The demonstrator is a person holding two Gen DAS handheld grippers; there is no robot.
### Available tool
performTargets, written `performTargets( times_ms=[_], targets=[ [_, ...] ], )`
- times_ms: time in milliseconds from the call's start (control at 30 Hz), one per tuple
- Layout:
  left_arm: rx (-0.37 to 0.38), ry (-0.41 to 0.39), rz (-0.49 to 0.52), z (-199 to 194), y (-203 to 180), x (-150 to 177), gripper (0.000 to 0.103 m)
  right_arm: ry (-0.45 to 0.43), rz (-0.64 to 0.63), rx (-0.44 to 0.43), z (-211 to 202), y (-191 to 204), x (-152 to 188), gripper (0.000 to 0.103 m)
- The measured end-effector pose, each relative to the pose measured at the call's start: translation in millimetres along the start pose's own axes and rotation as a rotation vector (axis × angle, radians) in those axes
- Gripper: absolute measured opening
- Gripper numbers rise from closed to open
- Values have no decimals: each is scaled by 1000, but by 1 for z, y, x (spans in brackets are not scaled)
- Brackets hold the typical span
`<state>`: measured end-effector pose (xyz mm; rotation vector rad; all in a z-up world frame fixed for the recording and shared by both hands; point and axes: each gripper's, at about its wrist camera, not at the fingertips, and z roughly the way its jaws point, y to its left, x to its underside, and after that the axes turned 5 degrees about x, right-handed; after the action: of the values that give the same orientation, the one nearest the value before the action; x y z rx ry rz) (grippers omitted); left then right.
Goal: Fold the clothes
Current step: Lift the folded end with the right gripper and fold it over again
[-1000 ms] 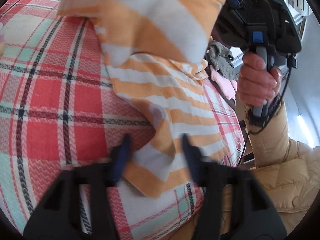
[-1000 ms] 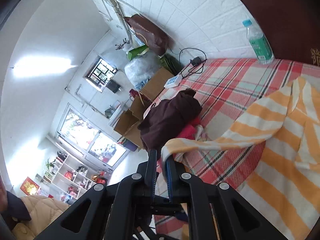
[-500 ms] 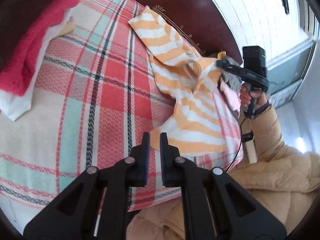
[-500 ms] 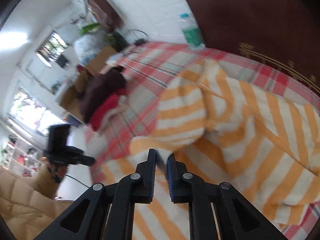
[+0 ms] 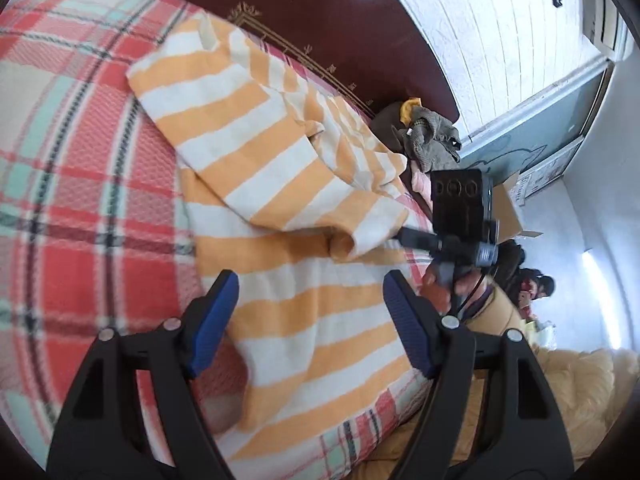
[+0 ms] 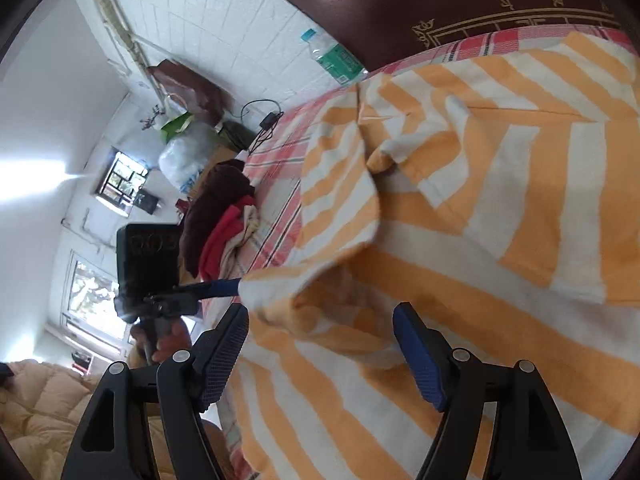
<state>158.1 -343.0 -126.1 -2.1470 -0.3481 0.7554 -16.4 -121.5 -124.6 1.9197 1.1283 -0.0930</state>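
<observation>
An orange-and-white striped garment (image 5: pixel 280 208) lies spread on the plaid bedcover (image 5: pixel 80 184), with one part folded over its body. My left gripper (image 5: pixel 310 320) hovers open just above the garment's lower stripes, holding nothing. In the right wrist view the same garment (image 6: pixel 500 240) fills the frame, and my right gripper (image 6: pixel 320 350) is open over a raised fold with nothing between its pads. Each gripper shows in the other's view: the right one (image 5: pixel 404 236) at the folded edge, the left one (image 6: pixel 220 288) beside the fold's tip.
A dark headboard (image 5: pixel 320 20) runs behind the bed. Grey-green clothes (image 5: pixel 430 140) lie by it. A pile of brown, red and cream clothes (image 6: pixel 224 220) sits further along the bed, with a water bottle (image 6: pixel 336 58) near the wall. A padded beige sleeve (image 5: pixel 540 380) is at the bed's edge.
Both grippers were shut half a second ago and are open now. The right one let go of the striped fabric, which now lies folded over. Both moved in close over the garment.
</observation>
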Motion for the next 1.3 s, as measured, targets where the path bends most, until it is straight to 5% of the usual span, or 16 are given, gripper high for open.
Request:
performTargets(
  times_ms=[100, 167, 200, 467, 767, 1033, 1167, 1300],
  targets=[
    [-2, 23, -23, 12, 3, -5, 75, 28, -101, 34, 20, 18, 3, 71],
    [0, 34, -35, 17, 4, -6, 75, 45, -163, 40, 23, 27, -2, 20],
    [12, 35, -40, 19, 3, -6, 75, 53, -197, 47, 23, 33, -6, 13],
    [73, 49, -51, 44, -8, -26, 75, -4, -460, 192, -47, 91, -76, 10],
    [79, -36, -8, 79, -16, -101, 75, 11, -643, 349, -105, 124, -118, 9],
    [78, -206, -98, 59, 24, -135, 75, 170, -531, 476, -99, 45, -102, 9],
    [36, -206, -134, 60, 41, -132, 75, 260, -450, 510, -80, -1, -92, 9],
    [-49, -187, -48, 57, 28, -141, 75, 308, -392, 536, -69, -26, -83, 9]
  ],
)
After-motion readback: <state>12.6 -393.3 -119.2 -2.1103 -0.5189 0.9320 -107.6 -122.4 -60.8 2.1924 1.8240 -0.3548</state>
